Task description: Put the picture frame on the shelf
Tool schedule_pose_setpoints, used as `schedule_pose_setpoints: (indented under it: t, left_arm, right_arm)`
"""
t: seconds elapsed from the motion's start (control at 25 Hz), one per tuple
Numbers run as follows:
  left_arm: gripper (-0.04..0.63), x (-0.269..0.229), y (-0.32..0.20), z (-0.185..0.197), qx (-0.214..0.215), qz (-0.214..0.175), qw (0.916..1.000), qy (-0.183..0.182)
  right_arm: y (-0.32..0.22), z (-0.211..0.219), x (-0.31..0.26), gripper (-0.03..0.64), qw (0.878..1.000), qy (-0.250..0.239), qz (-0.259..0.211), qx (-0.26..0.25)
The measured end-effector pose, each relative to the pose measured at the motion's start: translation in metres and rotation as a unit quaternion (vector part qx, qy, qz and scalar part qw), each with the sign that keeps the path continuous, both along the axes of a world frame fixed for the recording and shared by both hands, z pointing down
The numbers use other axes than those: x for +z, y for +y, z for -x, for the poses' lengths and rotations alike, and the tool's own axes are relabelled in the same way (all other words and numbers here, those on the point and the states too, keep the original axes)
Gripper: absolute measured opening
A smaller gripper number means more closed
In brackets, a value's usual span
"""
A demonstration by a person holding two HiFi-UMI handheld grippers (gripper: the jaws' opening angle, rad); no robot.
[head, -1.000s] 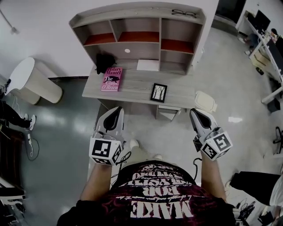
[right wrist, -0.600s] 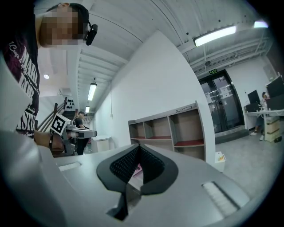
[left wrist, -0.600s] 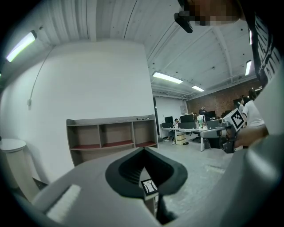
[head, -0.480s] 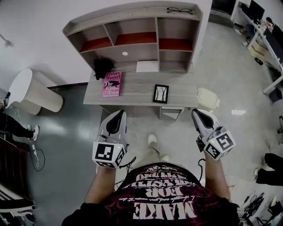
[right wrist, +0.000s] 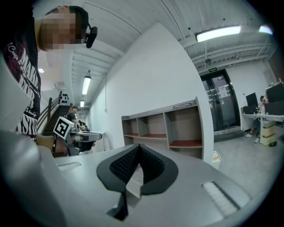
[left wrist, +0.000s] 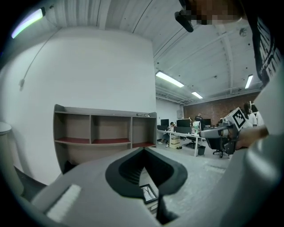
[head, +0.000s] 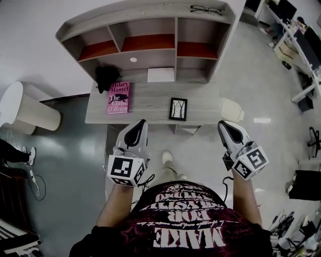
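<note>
A small black picture frame (head: 177, 109) stands on the grey desk (head: 150, 103), near its front edge and right of the middle. Behind the desk rises the grey shelf unit (head: 150, 45) with open compartments and red boards. My left gripper (head: 142, 122) hovers just short of the desk's front edge, left of the frame, shut on nothing. My right gripper (head: 221, 123) is off the desk's right front corner, also shut and empty. In the left gripper view the frame (left wrist: 148, 192) shows through the gap below the gripper's (left wrist: 143, 149) closed tips. The right gripper (right wrist: 139, 146) points toward the shelf (right wrist: 164, 128).
A pink book (head: 117, 97) lies on the desk's left part, with a black object (head: 106, 75) behind it and a white box (head: 161, 75) at the back. Glasses (head: 205, 9) rest atop the shelf. A white round bin (head: 25, 108) stands left; a small cream bin (head: 230, 109) sits right.
The person has stepped toward the desk. Both grippers are now closer to its front edge, still shut and empty. The frame has not moved on the desk.
</note>
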State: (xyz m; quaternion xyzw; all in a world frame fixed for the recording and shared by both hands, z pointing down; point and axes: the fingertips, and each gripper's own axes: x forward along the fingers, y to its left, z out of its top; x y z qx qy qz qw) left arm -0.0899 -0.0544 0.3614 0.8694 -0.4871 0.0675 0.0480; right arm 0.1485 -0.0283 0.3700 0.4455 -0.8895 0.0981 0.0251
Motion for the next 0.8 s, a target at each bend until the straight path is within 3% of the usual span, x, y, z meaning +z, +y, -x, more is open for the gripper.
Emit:
schedule_pose_setpoints:
  t: [0.2, 0.8]
  left_arm:
    - [0.0, -0.003, -0.043, 0.0, 0.004, -0.001, 0.9998, 0.02]
    - [0.002, 0.017, -0.132, 0.0, 0.032, 0.016, 0.999, 0.025]
  right_arm:
    - [-0.036, 0.005, -0.008, 0.026, 1.0, 0.017, 0.003, -0.001]
    - [-0.126, 0.022, 0.0, 0.026, 1.0, 0.011, 0.018, 0.003]
